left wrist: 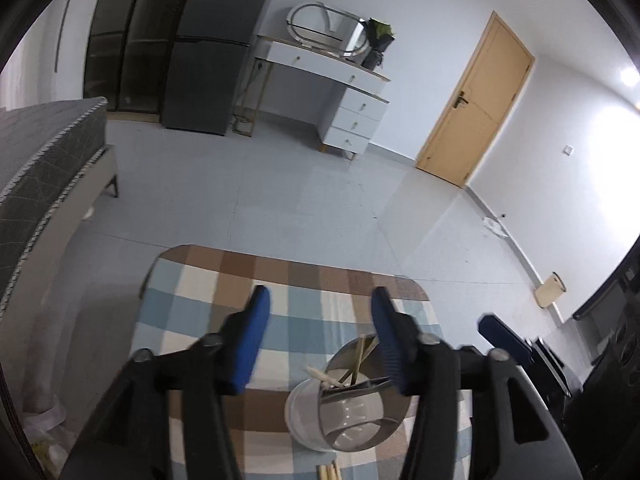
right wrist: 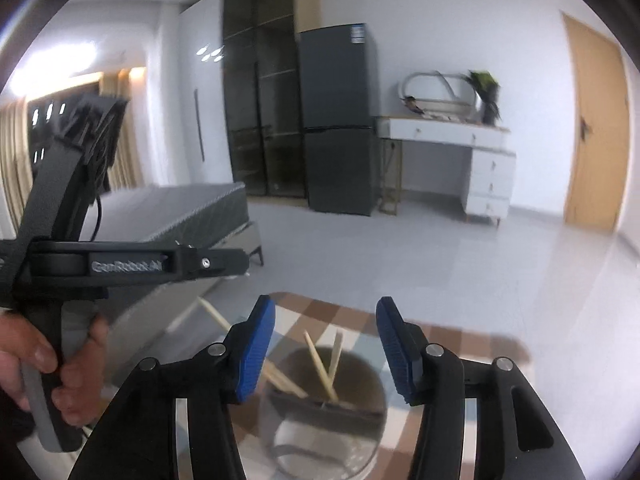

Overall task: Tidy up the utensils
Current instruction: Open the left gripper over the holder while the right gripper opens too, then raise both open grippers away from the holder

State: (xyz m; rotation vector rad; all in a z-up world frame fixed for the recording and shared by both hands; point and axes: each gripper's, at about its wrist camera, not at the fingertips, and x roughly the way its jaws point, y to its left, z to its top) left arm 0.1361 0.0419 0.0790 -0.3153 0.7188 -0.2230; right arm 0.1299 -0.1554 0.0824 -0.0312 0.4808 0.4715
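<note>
A round metal utensil holder (left wrist: 348, 412) with a divider stands on the checkered tablecloth (left wrist: 192, 304). Several wooden chopsticks (left wrist: 360, 356) lean inside it. My left gripper (left wrist: 322, 338) hovers open just above and behind the holder, with nothing between its blue pads. More wooden sticks (left wrist: 329, 473) lie on the cloth at the bottom edge. In the right wrist view, my right gripper (right wrist: 326, 350) is open over the same holder (right wrist: 328, 412), and the chopsticks (right wrist: 320, 364) stand up between its fingers without touching them. One blue pad (left wrist: 502, 336) of the right gripper shows at the right.
A hand (right wrist: 40, 360) holds the left gripper's handle at the left. The table's far edge (left wrist: 280, 258) drops to a grey floor. A bed (left wrist: 44, 160) stands to the left, with a dark fridge (right wrist: 340, 120), a white dresser (left wrist: 352, 96) and a wooden door (left wrist: 476, 100) at the back.
</note>
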